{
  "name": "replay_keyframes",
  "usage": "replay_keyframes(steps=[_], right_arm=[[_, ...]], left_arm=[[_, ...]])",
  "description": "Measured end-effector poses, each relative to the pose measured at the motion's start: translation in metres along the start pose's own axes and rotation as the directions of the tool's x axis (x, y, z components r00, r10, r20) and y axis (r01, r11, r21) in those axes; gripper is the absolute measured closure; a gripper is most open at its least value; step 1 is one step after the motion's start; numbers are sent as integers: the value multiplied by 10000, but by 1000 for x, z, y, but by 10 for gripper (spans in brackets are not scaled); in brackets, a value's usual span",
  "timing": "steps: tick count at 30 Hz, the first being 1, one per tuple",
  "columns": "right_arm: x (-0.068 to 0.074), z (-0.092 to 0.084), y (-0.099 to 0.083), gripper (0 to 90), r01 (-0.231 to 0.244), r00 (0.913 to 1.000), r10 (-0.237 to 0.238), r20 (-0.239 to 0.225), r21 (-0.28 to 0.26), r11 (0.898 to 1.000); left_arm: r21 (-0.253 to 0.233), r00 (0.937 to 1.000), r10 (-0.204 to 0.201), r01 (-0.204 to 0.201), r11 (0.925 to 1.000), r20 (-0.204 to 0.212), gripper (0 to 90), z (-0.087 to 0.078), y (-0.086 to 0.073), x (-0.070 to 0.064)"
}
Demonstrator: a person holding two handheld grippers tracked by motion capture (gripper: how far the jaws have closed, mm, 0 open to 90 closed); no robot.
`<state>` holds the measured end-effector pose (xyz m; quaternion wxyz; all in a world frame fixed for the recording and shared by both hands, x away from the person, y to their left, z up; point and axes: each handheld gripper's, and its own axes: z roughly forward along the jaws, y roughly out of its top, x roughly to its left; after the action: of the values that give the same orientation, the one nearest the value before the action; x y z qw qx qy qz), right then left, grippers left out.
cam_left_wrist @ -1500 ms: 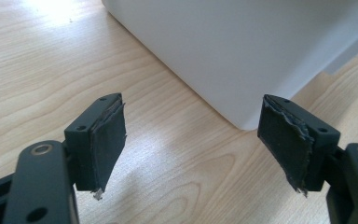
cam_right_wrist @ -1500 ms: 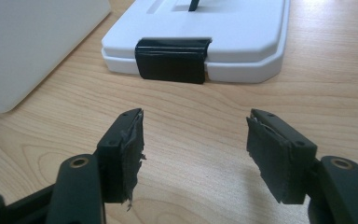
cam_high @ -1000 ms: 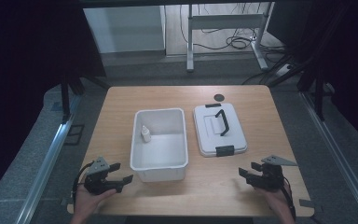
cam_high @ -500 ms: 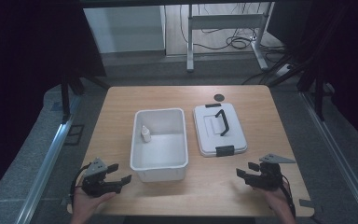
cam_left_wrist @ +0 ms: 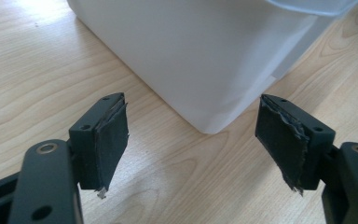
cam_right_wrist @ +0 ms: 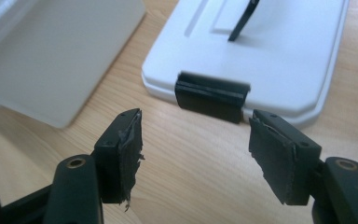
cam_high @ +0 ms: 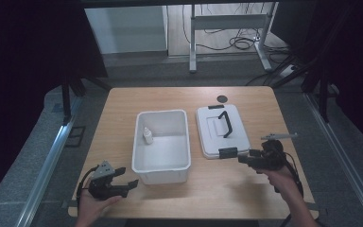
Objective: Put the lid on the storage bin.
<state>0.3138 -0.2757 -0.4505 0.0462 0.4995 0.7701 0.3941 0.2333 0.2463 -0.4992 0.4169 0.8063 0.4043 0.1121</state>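
Right tongs (cam_high: 244,158) are closing in on the lid (cam_high: 222,130) since a second ago; left tongs (cam_high: 125,177) are barely shifting. High view: bin (cam_high: 161,142) is sitting mid-desk (cam_high: 227,198), small bottle (cam_high: 148,135) inside, lid lying flat beside it. Left gripper view: jaws gaping wide, empty, facing a bin corner (cam_left_wrist: 214,121). Right gripper view: jaws wide, lining up on the lid's black latch (cam_right_wrist: 210,95) — probably to grab it.

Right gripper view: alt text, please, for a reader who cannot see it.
Open black jaws of the right gripper face the black latch on the near edge of a flat white plastic lid lying on a light wooden table, a white plastic bin alongside.
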Motion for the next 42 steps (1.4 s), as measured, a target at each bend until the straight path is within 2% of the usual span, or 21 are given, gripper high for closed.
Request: replay_keyframes(steps=[1,2,3,5,6,7,8,9,14,15,16,21,24,30,34,37,42], right_arm=[[0,0,0,352,0,10000,0,0,0,10000],[-4,-2,13,351,-99,9999,101,-101,153,9998],[-4,-2,13,351,-99,9999,101,-101,153,9998],[-9,-4,27,350,-86,9999,91,-136,338,9994],[-9,-4,27,350,-86,9999,91,-136,338,9994],[-11,-4,32,351,-92,9997,100,-206,390,9992],[-16,-3,42,352,-167,9986,193,-489,544,9984],[-17,-2,46,353,-185,9986,216,-487,617,9979],[-23,1,70,365,-314,9969,375,-688,867,9957],[-23,1,70,365,-314,9969,375,-688,867,9957],[-22,3,79,368,-334,9965,405,-729,965,9948],[-21,10,96,374,-337,9967,413,-701,1055,9939],[-19,18,108,382,-277,9981,348,-501,1355,9904],[-16,22,124,386,-250,9982,317,-504,1297,9912],[-11,28,141,389,-243,9993,282,-259,1373,9902],[-11,31,147,393,-311,9992,344,-205,1427,9893],[-15,46,163,445,-481,9987,506,-87,1837,9818]], left_arm=[[0,10000,0,0,10000,0,254,0,0,0],[16,10000,4,-4,10000,13,253,0,0,0],[26,10000,-12,12,10000,7,253,1,0,0],[68,10000,-22,22,10000,-22,253,1,-1,1],[68,10000,-22,22,10000,-22,253,1,-1,1],[93,10000,-15,15,10000,-23,253,1,-1,1],[110,10000,10,-10,9999,-8,253,2,-1,0],[124,10000,15,-15,9999,-1,253,2,-1,0],[173,10000,40,-40,9998,50,253,3,-1,0],[173,10000,40,-40,9998,50,253,3,-1,0],[187,10000,26,-27,9998,54,253,3,-1,1],[218,10000,11,-13,9998,59,254,3,-2,2],[275,10000,38,-40,9996,84,254,4,-3,2],[235,9999,39,-41,9997,101,254,2,-3,3],[272,9999,62,-65,9996,112,254,4,-3,3],[341,9999,92,-94,9994,70,254,5,-3,3],[324,9999,116,-119,9994,113,254,5,-3,3]])
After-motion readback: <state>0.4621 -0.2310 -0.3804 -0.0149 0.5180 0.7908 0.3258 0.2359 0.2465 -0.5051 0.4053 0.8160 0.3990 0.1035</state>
